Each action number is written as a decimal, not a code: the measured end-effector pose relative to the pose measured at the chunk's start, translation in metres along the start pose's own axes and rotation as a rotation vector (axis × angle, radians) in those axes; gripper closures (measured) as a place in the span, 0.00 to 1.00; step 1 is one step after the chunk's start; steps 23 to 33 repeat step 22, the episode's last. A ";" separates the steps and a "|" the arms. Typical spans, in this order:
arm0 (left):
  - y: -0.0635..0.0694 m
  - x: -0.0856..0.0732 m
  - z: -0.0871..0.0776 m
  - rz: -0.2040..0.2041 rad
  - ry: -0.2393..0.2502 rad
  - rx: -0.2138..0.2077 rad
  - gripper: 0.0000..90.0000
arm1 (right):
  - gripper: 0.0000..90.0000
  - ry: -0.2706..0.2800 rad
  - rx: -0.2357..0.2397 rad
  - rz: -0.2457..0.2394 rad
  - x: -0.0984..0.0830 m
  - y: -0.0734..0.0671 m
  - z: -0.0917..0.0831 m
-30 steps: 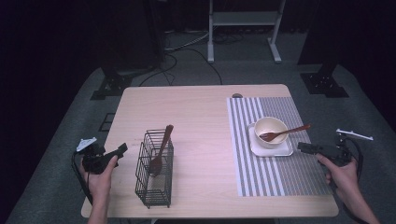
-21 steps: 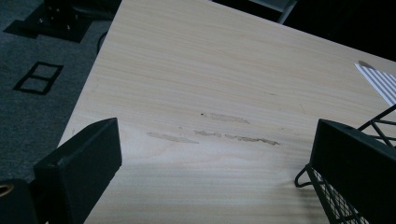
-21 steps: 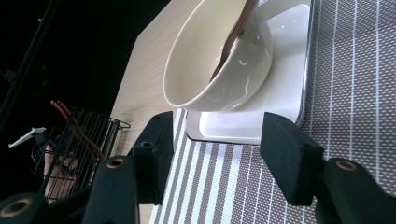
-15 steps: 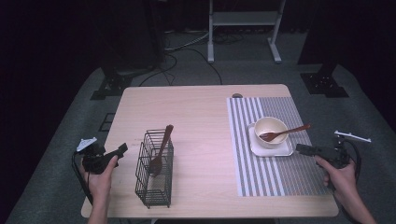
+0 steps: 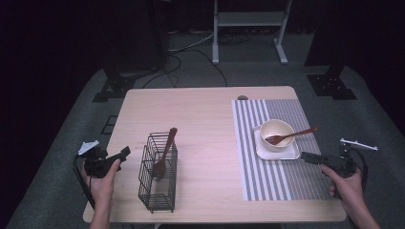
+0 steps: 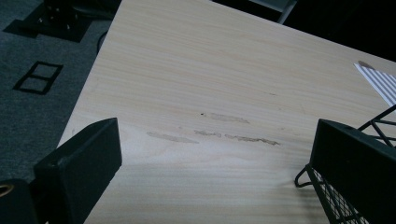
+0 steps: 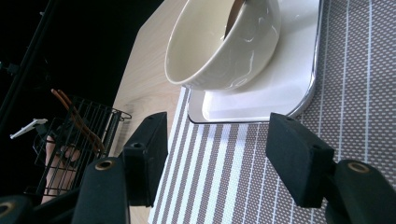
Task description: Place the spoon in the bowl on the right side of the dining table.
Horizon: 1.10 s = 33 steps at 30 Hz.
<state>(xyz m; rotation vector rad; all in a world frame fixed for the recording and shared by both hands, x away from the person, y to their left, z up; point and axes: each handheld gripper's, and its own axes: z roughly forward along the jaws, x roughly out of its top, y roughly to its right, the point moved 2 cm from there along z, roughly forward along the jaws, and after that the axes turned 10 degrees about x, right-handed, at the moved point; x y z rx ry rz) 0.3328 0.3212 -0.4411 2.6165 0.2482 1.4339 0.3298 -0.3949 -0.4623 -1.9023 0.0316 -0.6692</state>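
Observation:
A cream bowl (image 5: 276, 131) stands on a white square plate (image 5: 286, 153) on the striped placemat (image 5: 277, 181), with a wooden spoon (image 5: 298, 134) resting in it. To the plate's right, my right gripper (image 5: 305, 156) points at it. In the right gripper view the gripper (image 7: 217, 135) is open just short of the plate (image 7: 261, 98) and bowl (image 7: 219, 46). Its jaws have just been opening, with nothing between them. A black wire basket (image 5: 157, 191) holds another wooden spoon (image 5: 165, 152). My left gripper (image 5: 125, 151) is open at the table's left edge, its jaws wide apart in its own view (image 6: 217, 140), beside the basket (image 6: 336, 200).
The light wooden table (image 5: 200, 119) has bare room between basket and placemat. Grey carpet, black stand feet (image 5: 114, 88) and a white metal frame (image 5: 248, 19) lie beyond the far edge. In the right gripper view the basket (image 7: 79, 130) and the other hand (image 7: 56, 163) appear farther off.
The right gripper has edged slightly toward the table's front edge. The left hand and its gripper have stayed put.

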 end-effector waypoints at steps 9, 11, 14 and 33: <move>0.000 0.000 0.000 0.002 -0.001 0.000 0.01 | 0.41 -0.004 0.007 -0.004 -0.008 0.000 0.001; 0.000 0.000 0.000 0.003 -0.001 0.000 0.01 | 0.41 -0.006 0.006 -0.009 -0.010 0.000 0.002; 0.000 0.000 0.000 0.001 0.000 0.000 0.01 | 0.40 -0.014 0.008 -0.018 -0.013 -0.002 0.004; 0.000 0.001 0.000 0.002 0.001 0.001 0.01 | 0.40 -0.012 0.026 -0.035 -0.023 -0.008 0.007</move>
